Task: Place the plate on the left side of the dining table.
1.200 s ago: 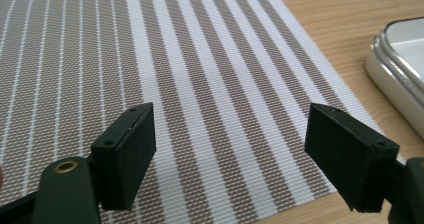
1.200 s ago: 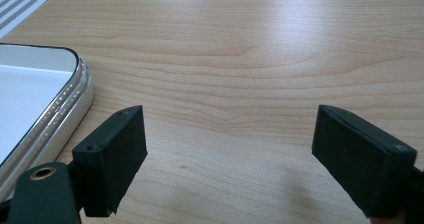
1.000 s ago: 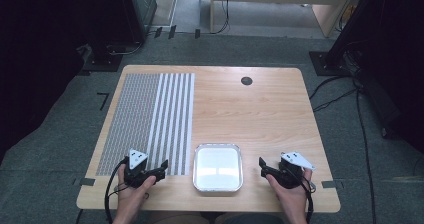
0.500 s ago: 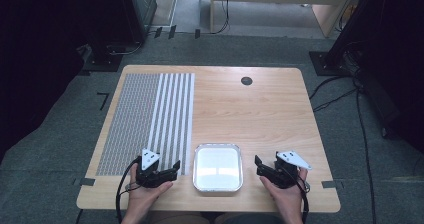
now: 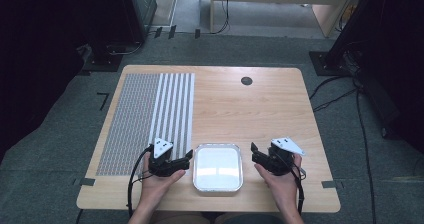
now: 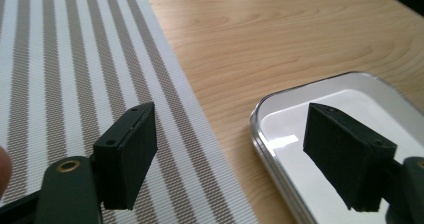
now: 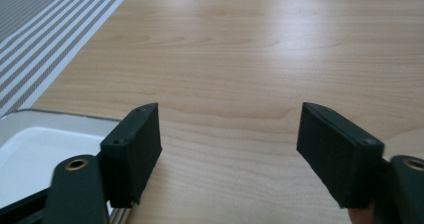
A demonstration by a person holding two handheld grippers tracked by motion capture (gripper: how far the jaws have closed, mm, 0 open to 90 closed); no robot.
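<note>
Our left gripper hangs over the near edge of the table, just left of the tray; its jaws stand wide with nothing between them, though they have just been closing a little. In the left gripper view one jaw hangs above the striped mat and the other above the tray's left rim, so we straddle the strip of bare wood between mat and tray without touching either. The mat covers the left part of the table, running from near its far edge almost to the near one, fine weave on its left half and broad stripes on its right. The tray, white, shiny-rimmed and empty, lies at the middle of the near edge, close beside the mat's near right corner. Our right gripper is just right of the tray, also at the near edge, its jaws wide apart and holding nothing, having just been closing somewhat. In the right gripper view they frame bare wood, with the tray's corner at the lower left. A dark round hole sits near the far edge
</note>
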